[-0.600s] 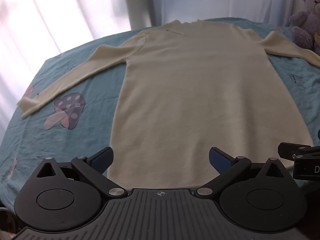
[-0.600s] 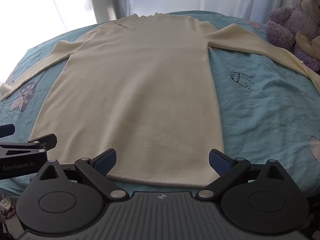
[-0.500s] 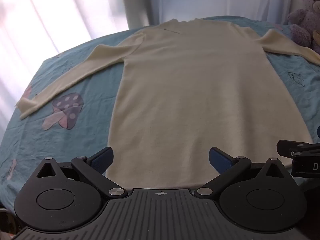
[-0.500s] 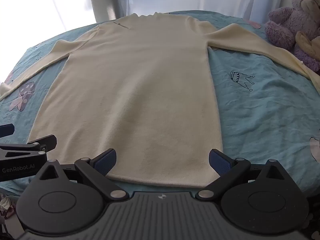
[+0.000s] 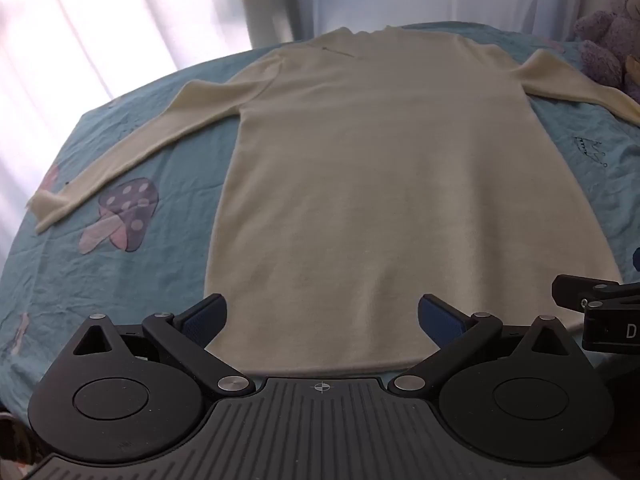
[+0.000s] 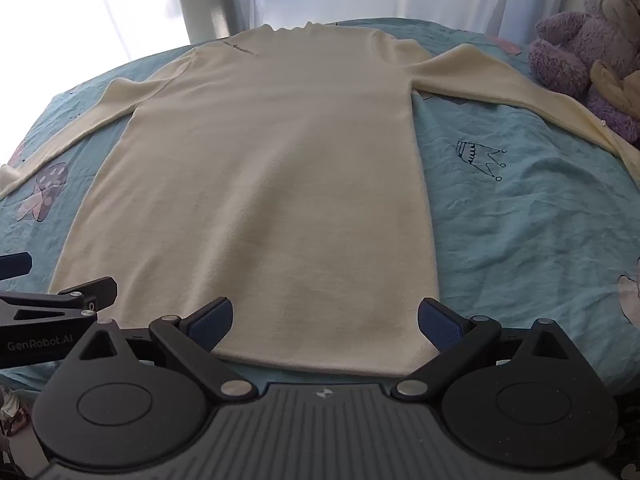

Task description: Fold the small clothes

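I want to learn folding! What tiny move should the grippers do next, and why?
Probably lower both open grippers, left and right, onto the near hem of the cream knitted long-sleeved top. It lies flat and unfolded on the teal printed bedsheet, and nothing is gripped.

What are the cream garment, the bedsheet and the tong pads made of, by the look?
Cream garment: looks like soft fine knit, matte, faintly ribbed.
Bedsheet: thin woven fabric, probably cotton, teal, printed, creased all over.
Pads on the right tongs: dark blue, dimpled texture, likely rubber.
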Demonstrator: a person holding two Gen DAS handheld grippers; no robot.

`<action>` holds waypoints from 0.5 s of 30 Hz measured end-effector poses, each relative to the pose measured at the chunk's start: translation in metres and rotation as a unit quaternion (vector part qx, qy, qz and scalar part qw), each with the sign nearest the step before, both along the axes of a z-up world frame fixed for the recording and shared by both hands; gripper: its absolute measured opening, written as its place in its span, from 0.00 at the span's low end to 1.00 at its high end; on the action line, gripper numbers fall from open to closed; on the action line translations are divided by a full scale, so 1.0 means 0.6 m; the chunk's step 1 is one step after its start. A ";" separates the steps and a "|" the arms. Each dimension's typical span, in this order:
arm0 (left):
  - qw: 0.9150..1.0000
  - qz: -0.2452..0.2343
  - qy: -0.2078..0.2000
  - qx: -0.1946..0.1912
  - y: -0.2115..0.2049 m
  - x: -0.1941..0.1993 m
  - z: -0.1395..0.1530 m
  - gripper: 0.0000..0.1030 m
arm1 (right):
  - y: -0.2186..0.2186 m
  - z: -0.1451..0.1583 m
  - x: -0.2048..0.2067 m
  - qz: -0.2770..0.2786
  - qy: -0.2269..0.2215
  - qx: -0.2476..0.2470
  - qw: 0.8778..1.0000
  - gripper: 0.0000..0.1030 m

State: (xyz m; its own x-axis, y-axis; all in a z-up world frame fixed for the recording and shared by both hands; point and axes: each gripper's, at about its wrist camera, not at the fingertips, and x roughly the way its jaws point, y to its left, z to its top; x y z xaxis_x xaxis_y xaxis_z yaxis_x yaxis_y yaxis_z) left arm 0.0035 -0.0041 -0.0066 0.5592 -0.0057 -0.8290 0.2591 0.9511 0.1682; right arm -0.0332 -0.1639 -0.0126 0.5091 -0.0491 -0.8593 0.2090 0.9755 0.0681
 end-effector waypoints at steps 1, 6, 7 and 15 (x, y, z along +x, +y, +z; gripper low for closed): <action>1.000 0.000 0.001 0.000 0.000 0.000 -0.001 1.00 | 0.000 0.000 0.000 0.000 0.000 0.000 1.000 0.96; 1.000 0.001 0.000 0.001 -0.003 -0.002 -0.001 1.00 | 0.000 0.001 0.001 0.001 0.002 0.000 1.000 0.96; 1.000 0.001 0.001 0.001 -0.003 -0.002 -0.001 1.00 | 0.000 0.001 0.001 0.001 0.002 0.000 1.000 0.96; 1.000 0.004 0.002 0.002 -0.003 -0.004 -0.003 1.00 | 0.000 0.001 0.001 0.001 0.002 -0.001 1.000 0.96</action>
